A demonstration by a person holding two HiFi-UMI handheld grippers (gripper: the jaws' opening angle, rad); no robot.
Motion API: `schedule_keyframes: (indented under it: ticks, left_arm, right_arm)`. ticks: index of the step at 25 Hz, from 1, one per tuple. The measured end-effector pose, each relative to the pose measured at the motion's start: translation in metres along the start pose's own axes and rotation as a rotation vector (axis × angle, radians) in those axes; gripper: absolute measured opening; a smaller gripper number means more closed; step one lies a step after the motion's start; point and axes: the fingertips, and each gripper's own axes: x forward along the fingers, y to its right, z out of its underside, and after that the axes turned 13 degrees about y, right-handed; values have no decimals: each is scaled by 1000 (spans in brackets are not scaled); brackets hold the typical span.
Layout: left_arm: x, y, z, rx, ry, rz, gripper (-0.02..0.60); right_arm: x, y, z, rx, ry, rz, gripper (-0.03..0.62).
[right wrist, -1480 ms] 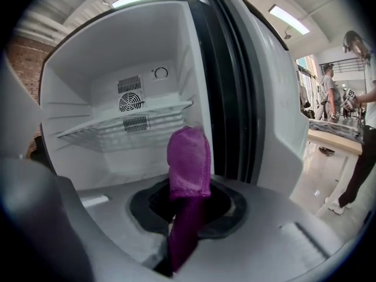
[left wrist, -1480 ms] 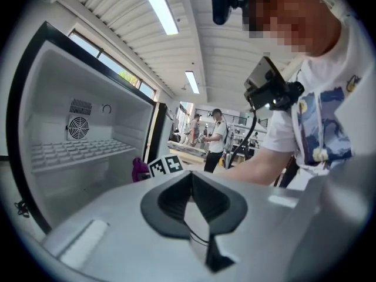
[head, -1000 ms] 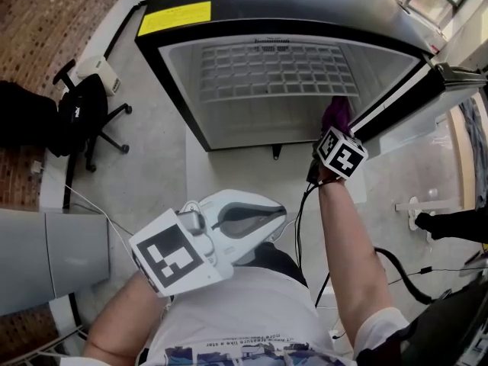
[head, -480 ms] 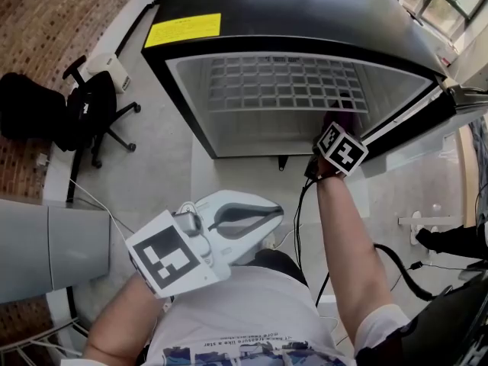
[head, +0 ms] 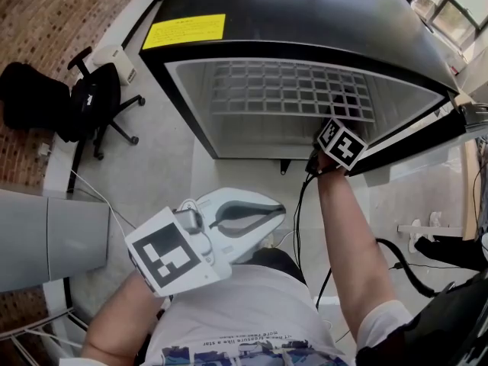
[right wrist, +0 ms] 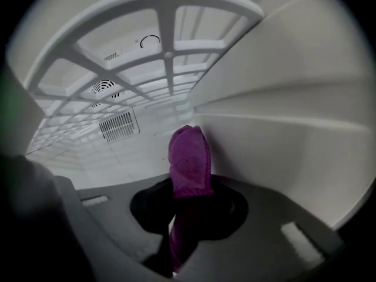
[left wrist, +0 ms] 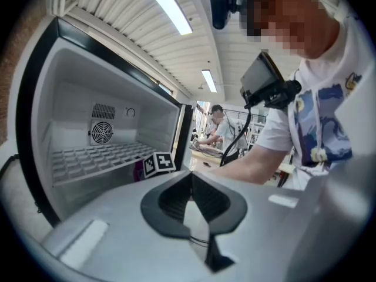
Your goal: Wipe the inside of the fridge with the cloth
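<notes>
Purple cloth (right wrist: 189, 163) pinched in right gripper (right wrist: 187, 200) inside fridge (right wrist: 282, 98); wall contact unclear.

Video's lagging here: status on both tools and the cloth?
Right tool shut on purple cloth, inside fridge under the grid shelf, by its right wall. Left tool shut, empty, held outside. Nothing blocking.
</notes>
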Motion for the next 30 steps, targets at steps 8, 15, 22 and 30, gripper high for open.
schedule_keyframes:
  ticks: [8,15,22,30]
  left_arm:
    - [9,-4,2,0,-1,-4,6]
    - [10,-8,7,-7,-4,-9,8]
    - [16,-2,19,3,25,70,7]
    - [15,-4,48,16,14,97,6]
  right_arm:
    - [17,-8,3,19,37,-81,57]
    - [28,-20,-6,-78,131,-170,57]
    - [39,-21,-4,-167,159,-180,57]
    - [63,-15,-1,-147,164,-98,57]
